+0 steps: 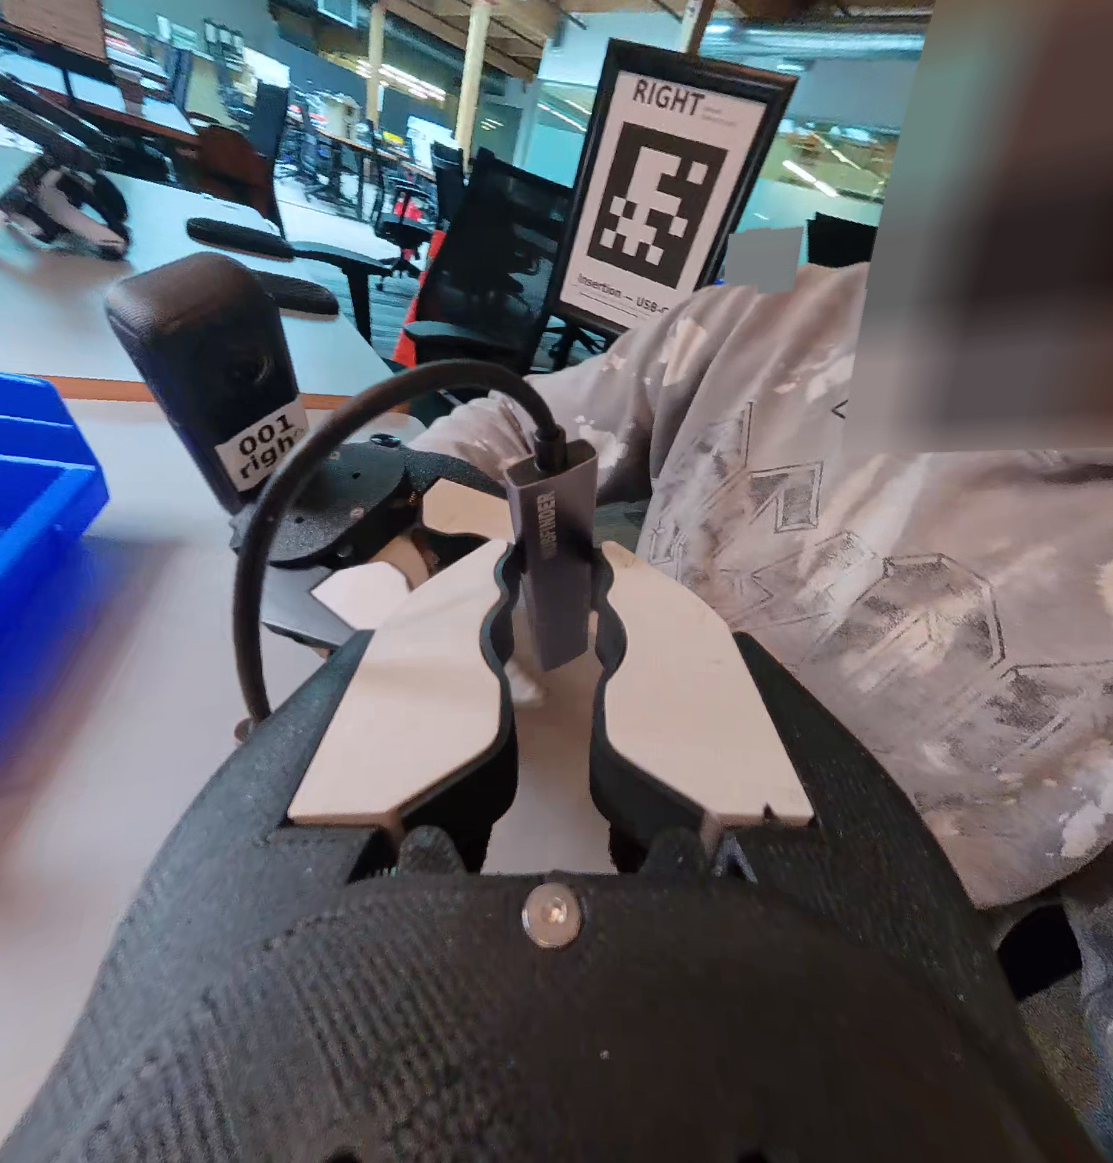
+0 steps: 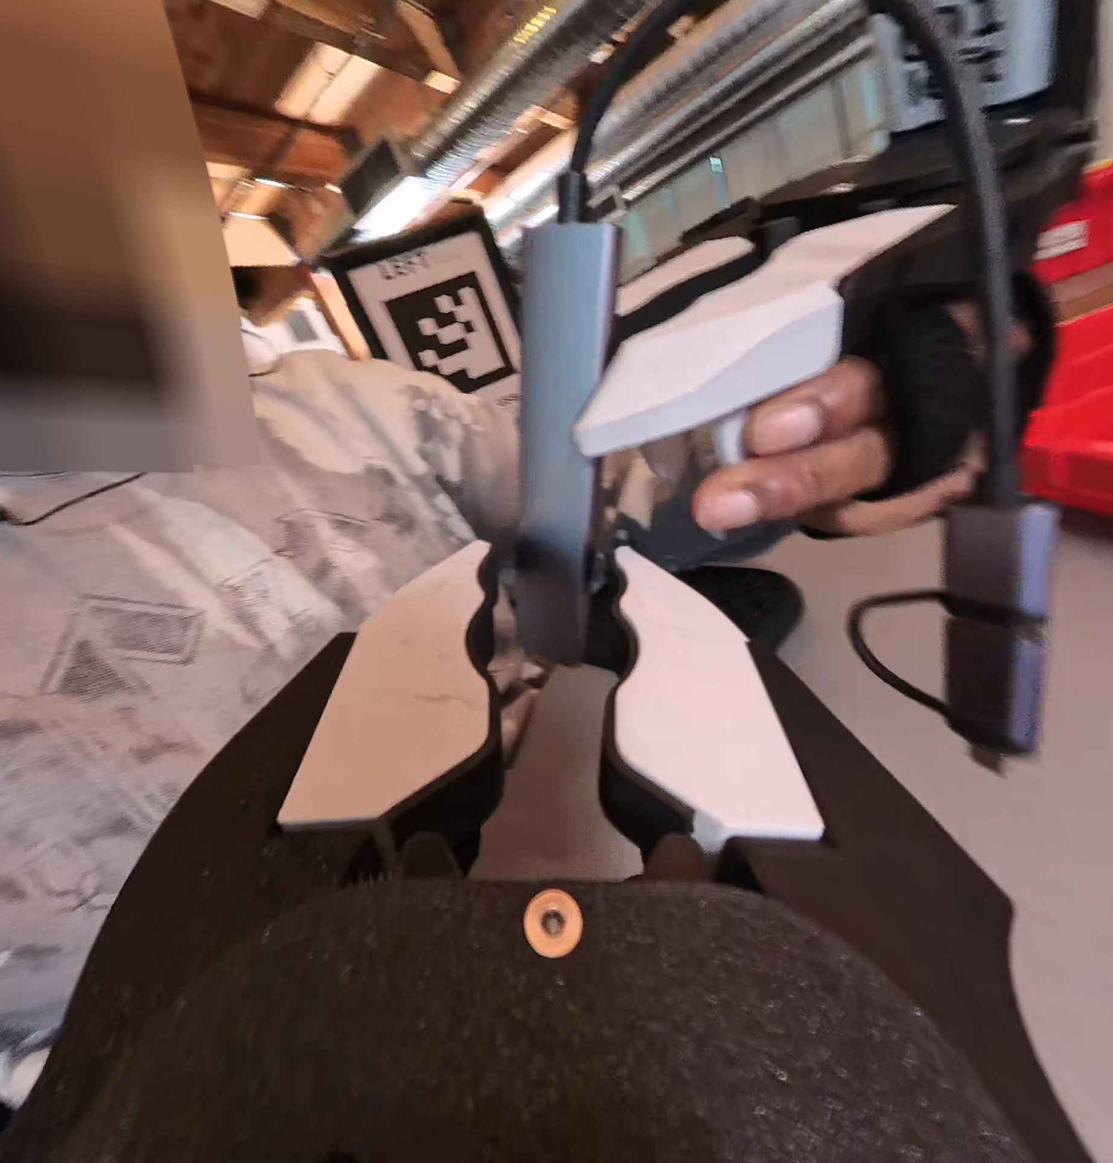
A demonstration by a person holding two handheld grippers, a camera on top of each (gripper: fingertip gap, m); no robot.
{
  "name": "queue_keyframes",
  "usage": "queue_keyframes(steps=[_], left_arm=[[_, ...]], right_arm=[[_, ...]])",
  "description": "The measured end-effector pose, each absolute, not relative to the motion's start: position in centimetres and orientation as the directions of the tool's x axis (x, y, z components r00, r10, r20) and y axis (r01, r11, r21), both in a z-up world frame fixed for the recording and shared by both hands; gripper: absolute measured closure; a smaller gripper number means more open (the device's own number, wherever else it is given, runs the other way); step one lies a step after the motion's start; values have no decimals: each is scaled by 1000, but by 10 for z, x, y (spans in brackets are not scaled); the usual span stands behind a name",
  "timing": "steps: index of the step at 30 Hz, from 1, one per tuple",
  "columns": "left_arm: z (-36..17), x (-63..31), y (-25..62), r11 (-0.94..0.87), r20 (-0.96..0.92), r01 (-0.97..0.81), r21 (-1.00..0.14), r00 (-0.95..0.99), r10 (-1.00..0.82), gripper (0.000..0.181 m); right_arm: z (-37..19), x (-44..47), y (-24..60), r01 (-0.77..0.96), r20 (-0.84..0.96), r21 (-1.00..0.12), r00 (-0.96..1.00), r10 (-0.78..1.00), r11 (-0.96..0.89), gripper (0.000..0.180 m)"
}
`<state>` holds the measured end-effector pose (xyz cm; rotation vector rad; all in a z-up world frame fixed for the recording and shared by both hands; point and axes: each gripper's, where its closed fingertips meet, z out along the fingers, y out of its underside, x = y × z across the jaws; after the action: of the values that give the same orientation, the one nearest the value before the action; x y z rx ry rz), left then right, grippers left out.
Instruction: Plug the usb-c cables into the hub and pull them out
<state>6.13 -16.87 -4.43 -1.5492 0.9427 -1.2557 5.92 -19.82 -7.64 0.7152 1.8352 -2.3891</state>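
Note:
A slim grey USB hub [image 1: 550, 566] stands upright in the air between both grippers. My left gripper [image 1: 557, 560] is shut on its lower half. My right gripper [image 2: 553, 560] closes on the hub's [image 2: 563, 377] lower end from the opposite side. The left gripper's white finger [image 2: 717, 352] presses on the hub higher up. A black cable [image 1: 251, 566] leaves the hub's top and loops down. In the right wrist view the cable [image 2: 975, 252] hangs at the right and ends in a dangling grey plug block [image 2: 994, 629]. The right gripper's black body [image 1: 339, 510] shows behind the hub.
A blue bin [image 1: 18, 503] sits at the left on the pale table [image 1: 132, 629]; a red bin [image 2: 1095, 377] stands at the right. Framed marker signs [image 1: 661, 189] [image 2: 440, 314] stand behind. The person's hand [image 2: 793, 466] and patterned shirt [image 1: 856, 566] are close by. The left gripper's tips are roughly 4 cm from the right gripper's.

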Motion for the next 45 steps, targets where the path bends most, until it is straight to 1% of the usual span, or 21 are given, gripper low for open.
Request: queue_keyframes(steps=[1, 4, 6, 7, 10, 12, 15, 17, 19, 22, 25, 27, 28, 30, 32, 33, 35, 37, 39, 42, 45], left_arm=[[-48, 63, -169, -309, 302, -13, -951, 174, -937, 159], [-56, 59, -163, -344, 346, 48, -938, 177, -921, 158], [-65, 47, -148, -363, 372, 86, -928, 289, -882, 156], [-69, 39, -139, -365, 379, 109, -925, 365, -850, 151], [-80, 14, -118, -353, 387, 171, -920, 547, -743, 149], [-90, 8, -111, -333, 346, 145, -932, 637, -689, 148], [-102, 12, -106, -299, 246, 61, -952, 732, -635, 146], [-109, 7, -99, -280, 156, -10, -960, 810, -565, 156], [-111, 7, -100, -251, 57, -101, -963, 832, -552, 169], [-114, 2, -104, -236, -62, -226, -945, 834, -548, 171], [-112, -10, -110, -203, -144, -301, -932, 820, -555, 171], [-116, -20, -116, -202, -193, -355, -913, 811, -553, 171], [-118, -22, -119, -199, -209, -375, -906, 802, -559, 171], [-122, -18, -126, -175, -214, -383, -907, 778, -590, 171], [-126, -10, -132, -153, -214, -386, -910, 751, -624, 171], [-128, -5, -133, -143, -221, -394, -908, 739, -636, 171], [-132, 6, -134, -130, -235, -419, -899, 710, -664, 171], [-135, 16, -136, -116, -252, -445, -888, 683, -686, 171], [-138, 22, -136, -110, -279, -478, -871, 667, -691, 171], [-141, 27, -138, -110, -298, -508, -854, 653, -696, 171], [-140, 30, -139, -108, -299, -509, -854, 650, -699, 171]], right_arm=[[-77, 61, -200, 320, -394, -896, -893, 218, -307, 155], [-86, 53, -195, 314, -405, -895, -870, 282, -315, 158], [-96, 38, -182, 283, -388, -914, -821, 418, -292, 158], [-100, 28, -172, 249, -364, -927, -779, 511, -281, 158], [-114, 4, -143, 182, -269, -963, -604, 750, -199, 158], [-125, -8, -124, 178, -178, -978, -452, 874, -107, 157], [-136, -13, -113, 165, -9, -985, -321, 947, 46, 158], [-138, -14, -115, 152, 78, -980, -283, 956, 125, 158], [-139, -15, -115, 147, 142, -972, -256, 956, 184, 158], [-142, -12, -113, 199, 203, -943, -290, 935, 266, 160], [-135, 3, -109, 194, 275, -912, -363, 890, 361, 162], [-123, 16, -102, 166, 291, -910, -395, 872, 379, 164], [-118, 22, -96, 172, 269, -916, -405, 874, 362, 163], [-110, 27, -79, 174, 237, -931, -383, 893, 321, 155], [-118, 28, -66, 199, 280, -907, -371, 885, 370, 140], [-126, 28, -69, 219, 278, -897, -397, 875, 384, 132], [-135, 27, -91, 193, 266, -900, -468, 843, 391, 128], [-136, 25, -114, 137, 299, -897, -513, 804, 421, 132], [-130, 24, -134, 81, 288, -917, -543, 789, 391, 145], [-113, 24, -147, -11, 300, -938, -530, 794, 347, 167], [-119, 23, -152, -5, 325, -925, -532, 782, 381, 168]])
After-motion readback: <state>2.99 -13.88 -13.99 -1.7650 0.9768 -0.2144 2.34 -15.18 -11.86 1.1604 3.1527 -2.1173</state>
